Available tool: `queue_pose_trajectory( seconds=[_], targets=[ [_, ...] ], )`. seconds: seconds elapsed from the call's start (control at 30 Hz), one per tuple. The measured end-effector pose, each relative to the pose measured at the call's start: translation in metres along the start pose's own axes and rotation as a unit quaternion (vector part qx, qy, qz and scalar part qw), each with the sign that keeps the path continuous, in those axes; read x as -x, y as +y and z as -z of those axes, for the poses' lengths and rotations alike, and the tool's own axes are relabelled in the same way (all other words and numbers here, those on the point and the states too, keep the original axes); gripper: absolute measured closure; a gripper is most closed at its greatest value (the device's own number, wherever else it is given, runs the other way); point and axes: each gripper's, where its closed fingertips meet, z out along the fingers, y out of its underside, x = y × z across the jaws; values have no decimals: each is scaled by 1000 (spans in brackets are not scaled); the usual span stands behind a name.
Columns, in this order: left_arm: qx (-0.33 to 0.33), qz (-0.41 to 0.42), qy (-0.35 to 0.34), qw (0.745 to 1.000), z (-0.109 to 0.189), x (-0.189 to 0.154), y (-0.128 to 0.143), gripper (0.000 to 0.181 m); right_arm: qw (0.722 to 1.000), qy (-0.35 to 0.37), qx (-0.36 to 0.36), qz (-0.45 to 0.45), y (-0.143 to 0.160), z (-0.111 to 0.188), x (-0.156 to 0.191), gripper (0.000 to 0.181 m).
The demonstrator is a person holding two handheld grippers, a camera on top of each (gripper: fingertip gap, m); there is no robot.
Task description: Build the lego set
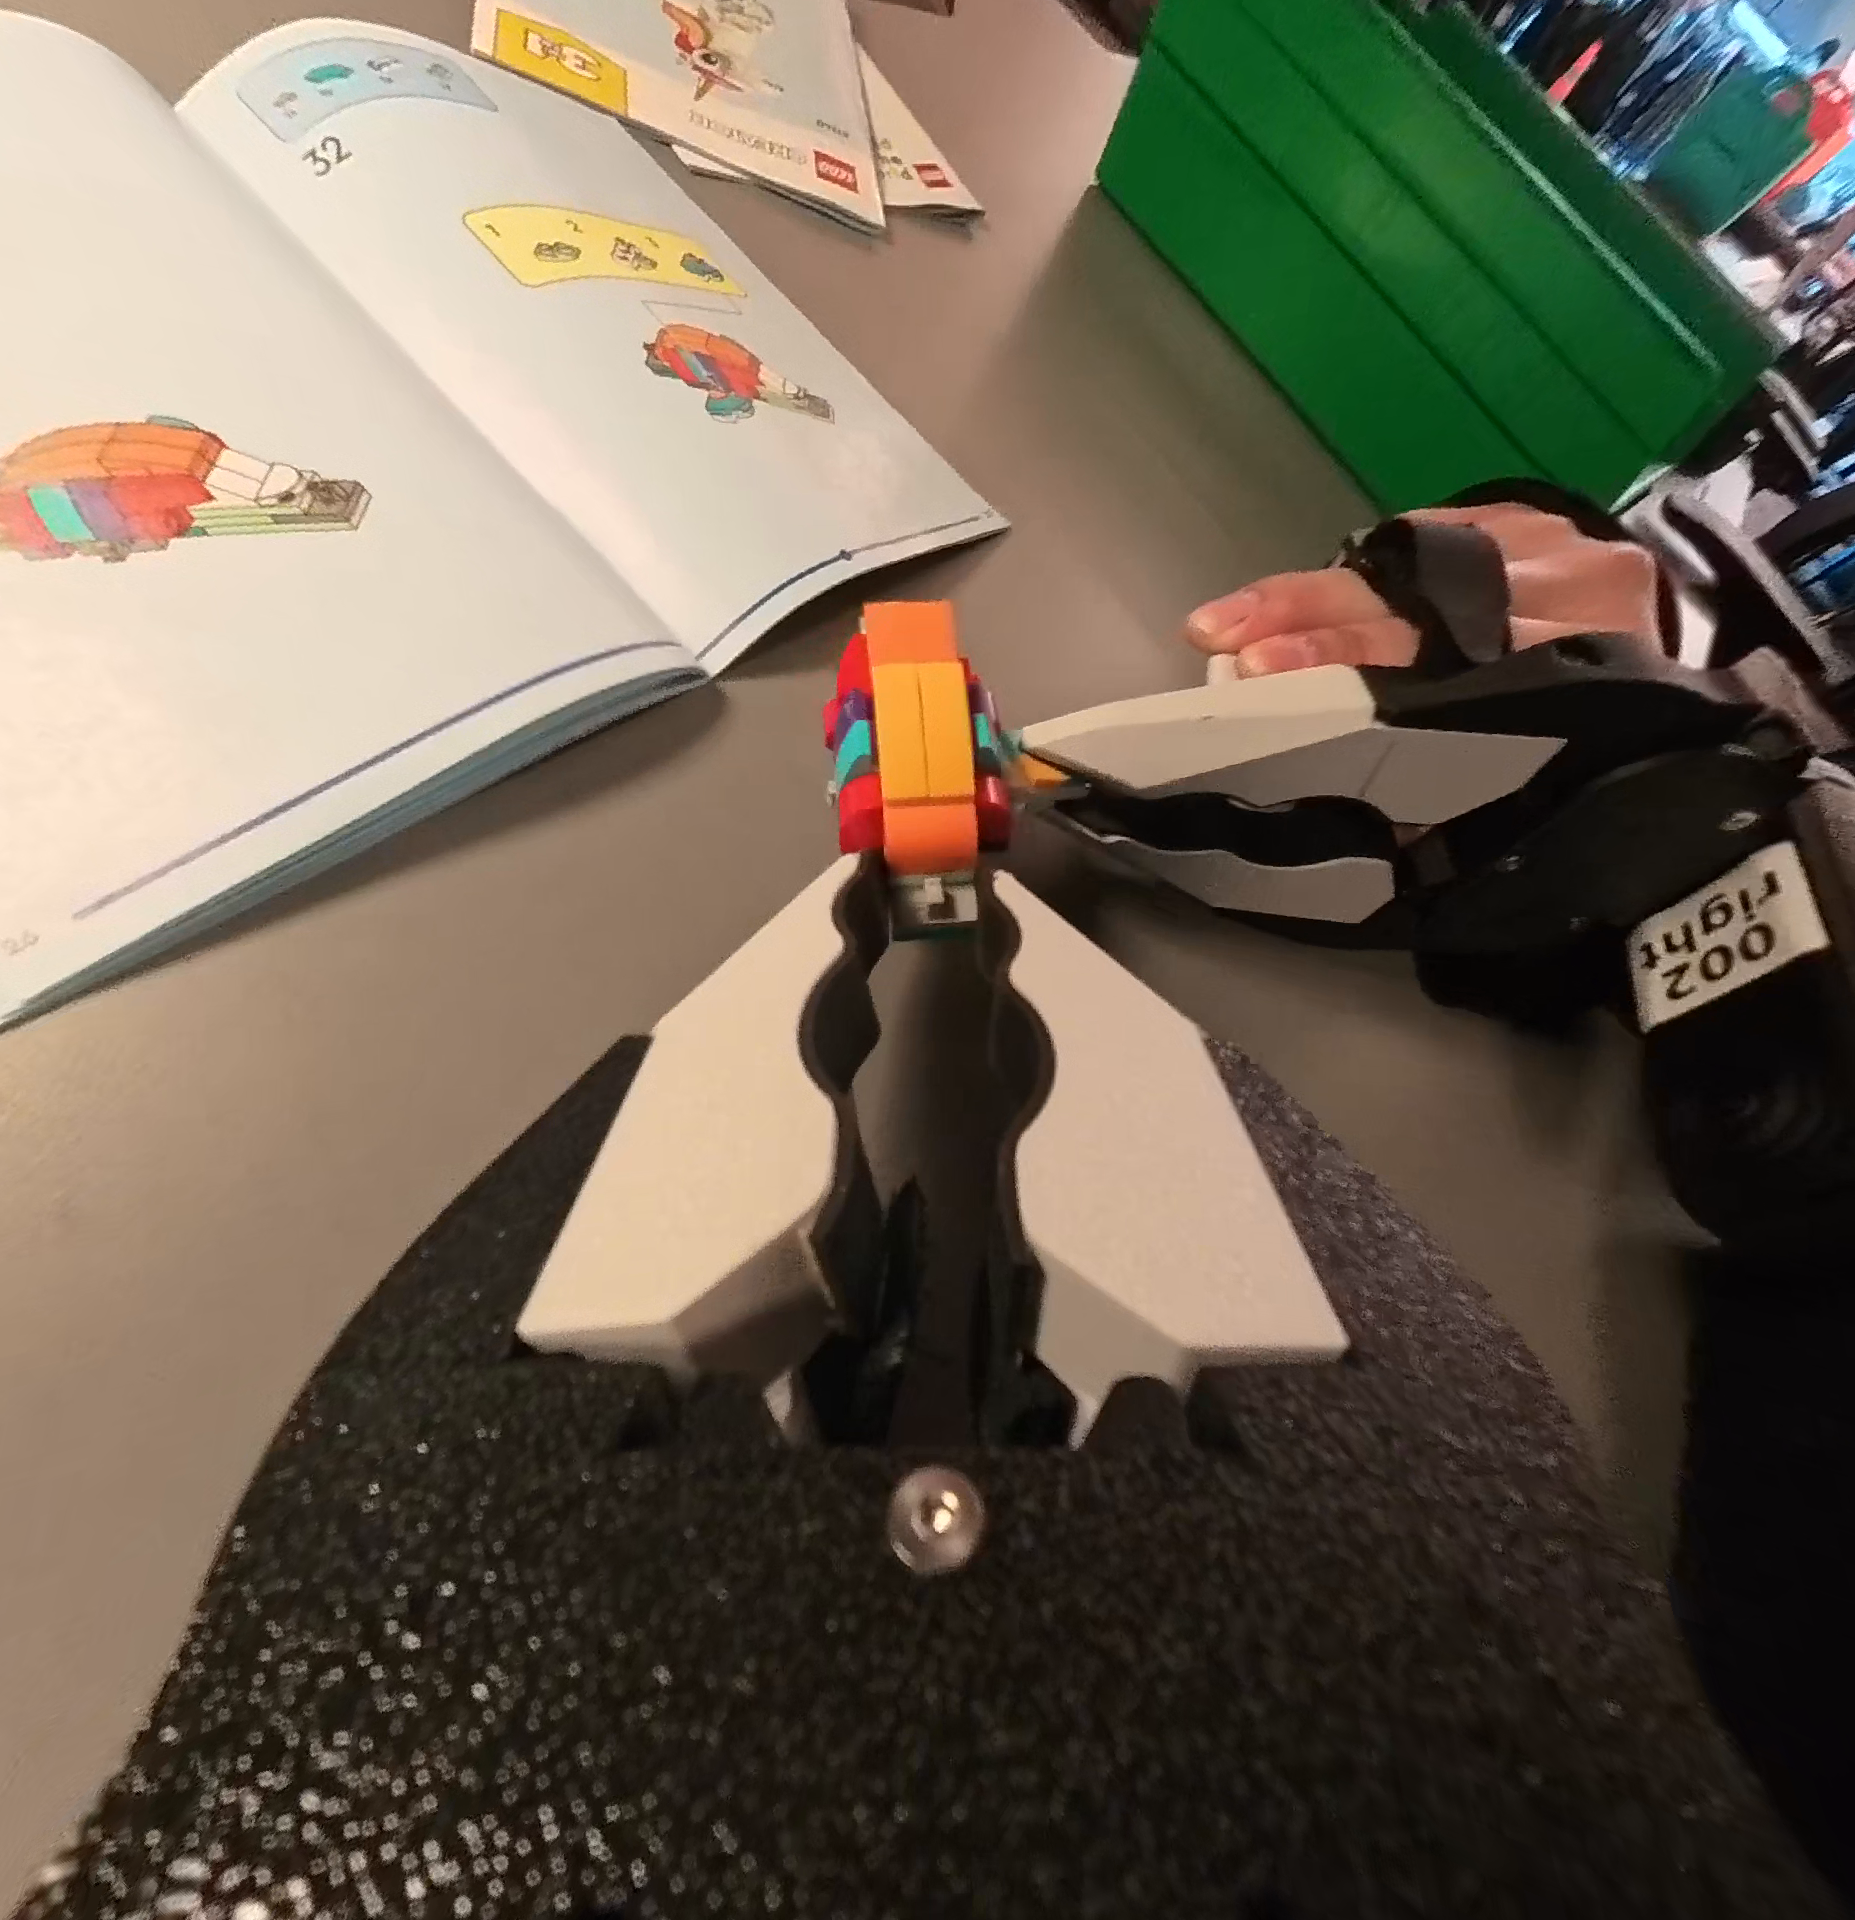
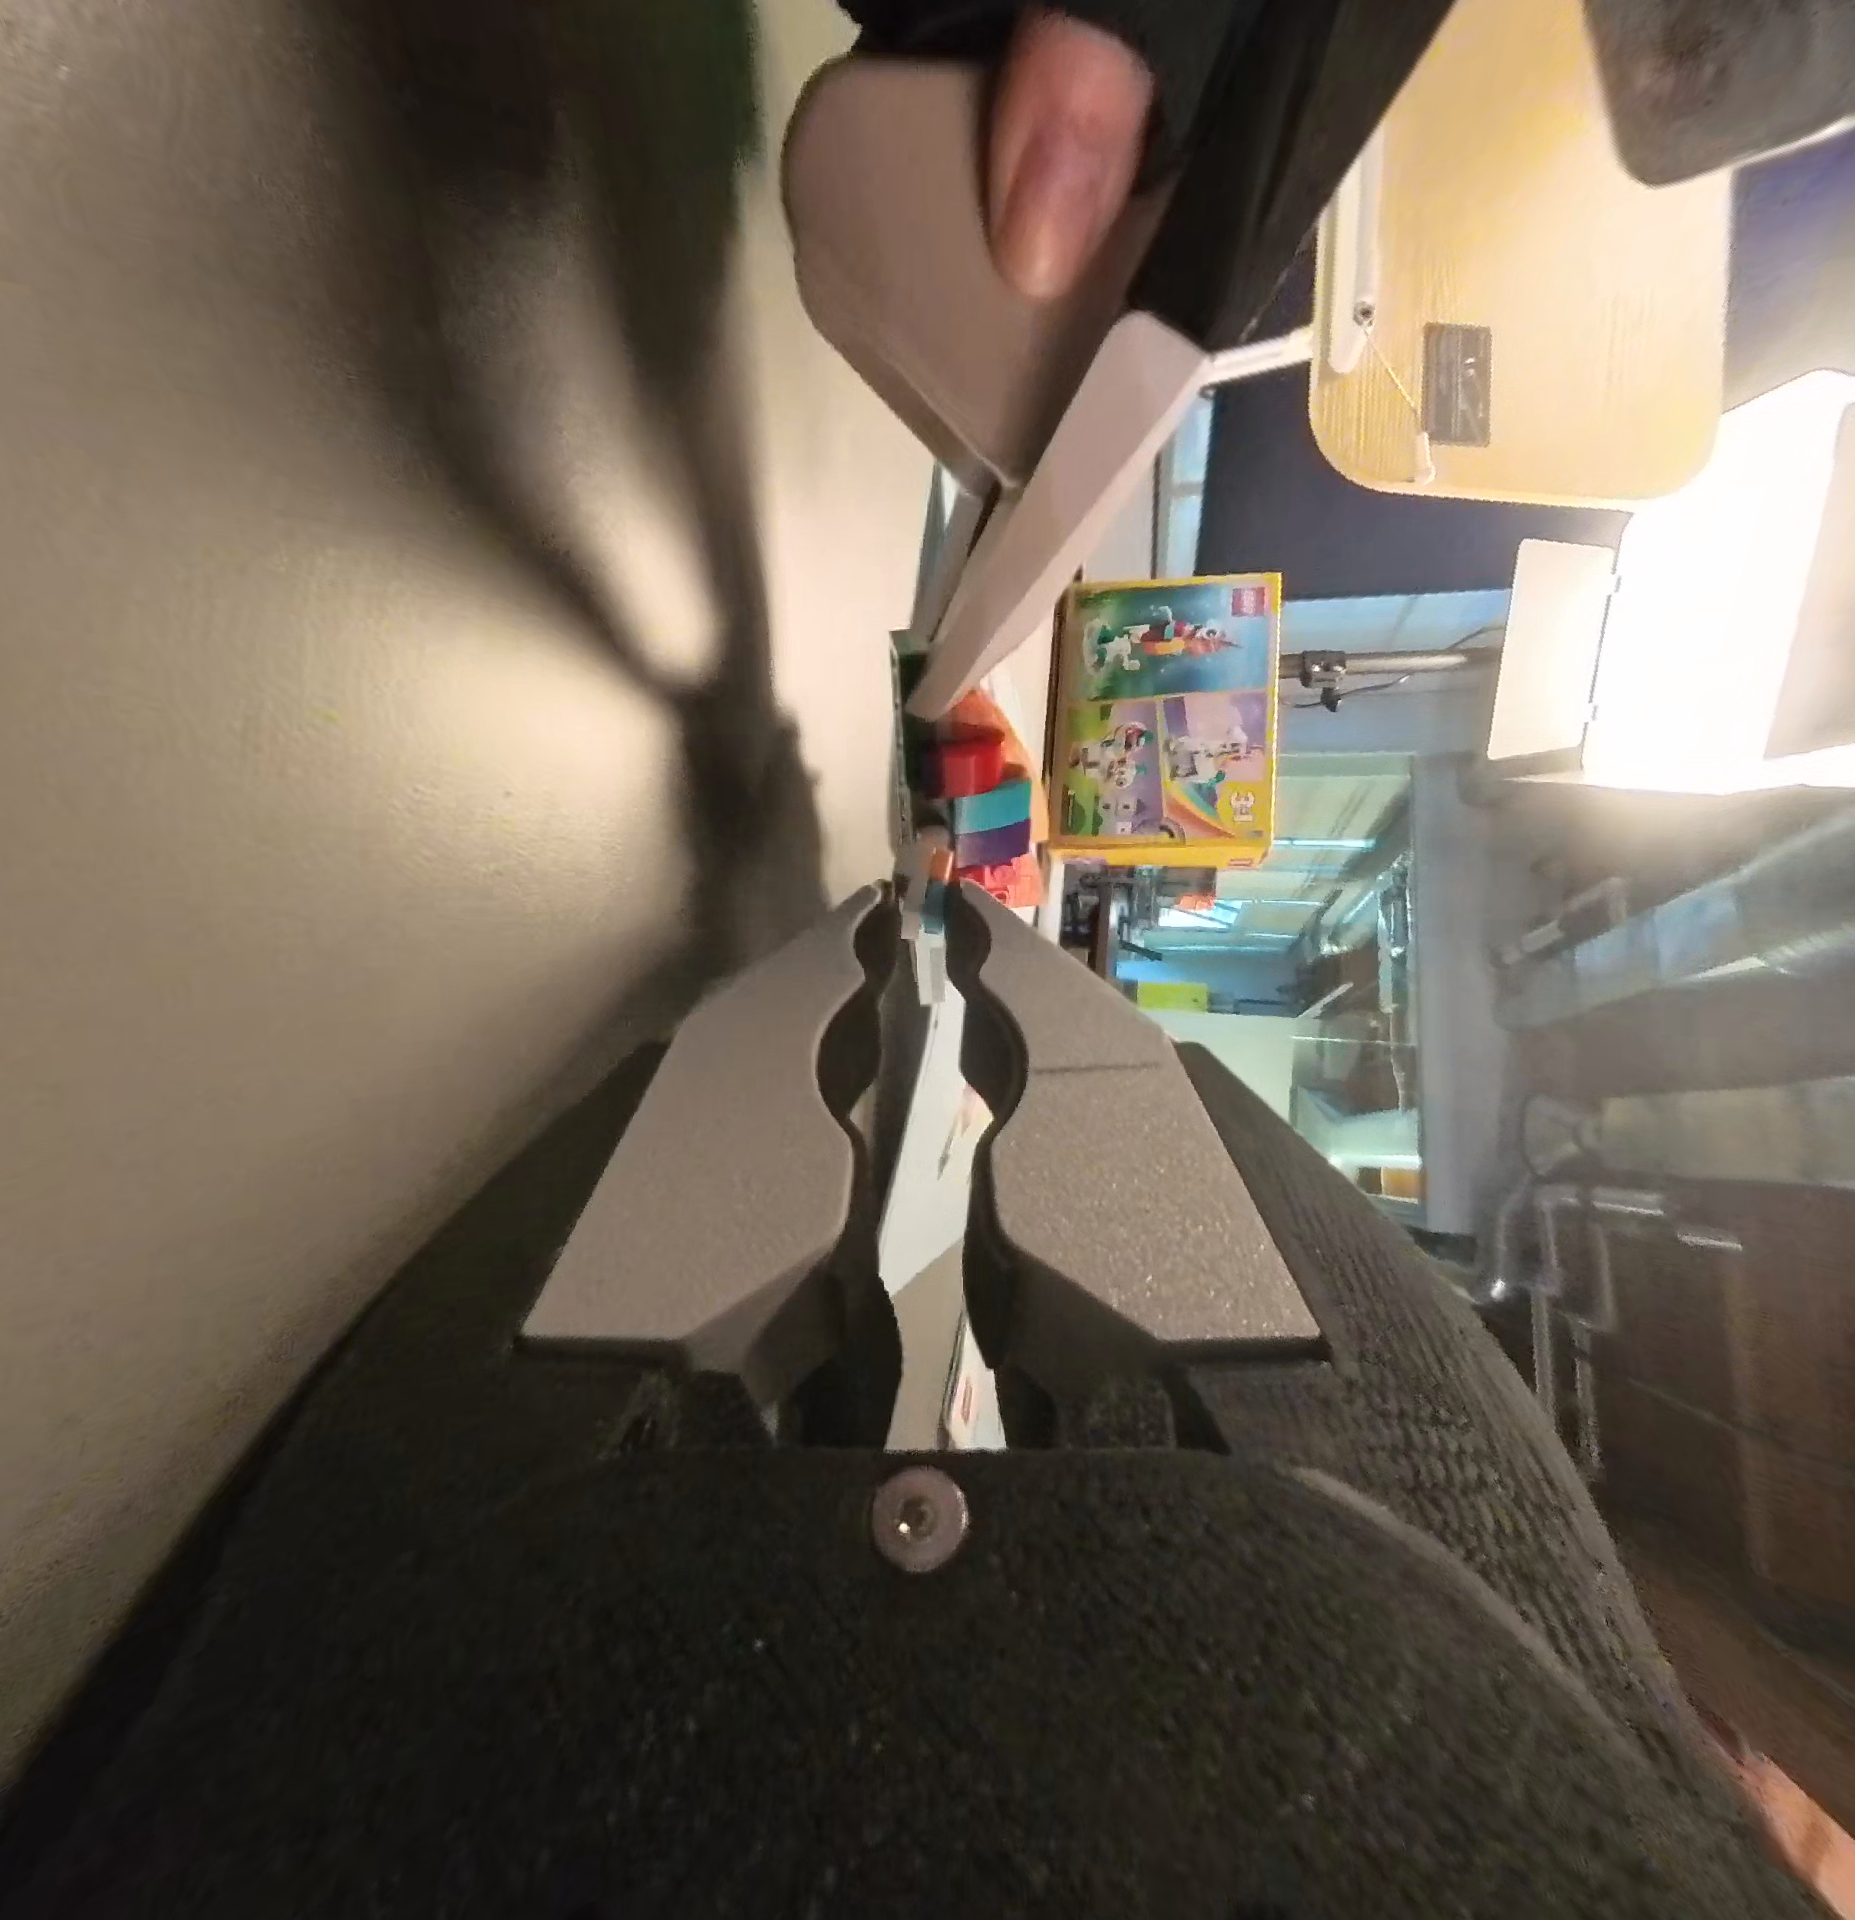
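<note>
Grey-fingered, the left tool [image 1: 928, 899] is clamped on the bottom end of the lego model [image 1: 918, 743], held above the table [image 1: 279, 1143]. The right tool [image 1: 1032, 774] pinches a small piece against the model's side. Judging by the open instruction booklet [image 1: 383, 416], the body is largely built, with more steps left.

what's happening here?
A person is building a lego model with two handheld grippers. The left gripper is shut on the model's base, holding it above the table. The right gripper pinches a small piece against the model's side. An instruction booklet lies open behind.
</note>
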Motion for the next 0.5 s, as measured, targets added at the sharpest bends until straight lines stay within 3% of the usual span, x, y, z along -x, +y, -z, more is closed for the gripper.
queue_pose_trajectory(
  seconds=[0.5],
  targets=[
    [13,-4,10,1000,-2,-4,4,166,1000,-4,-23,-12,-3,0,2,174]
  ],
)
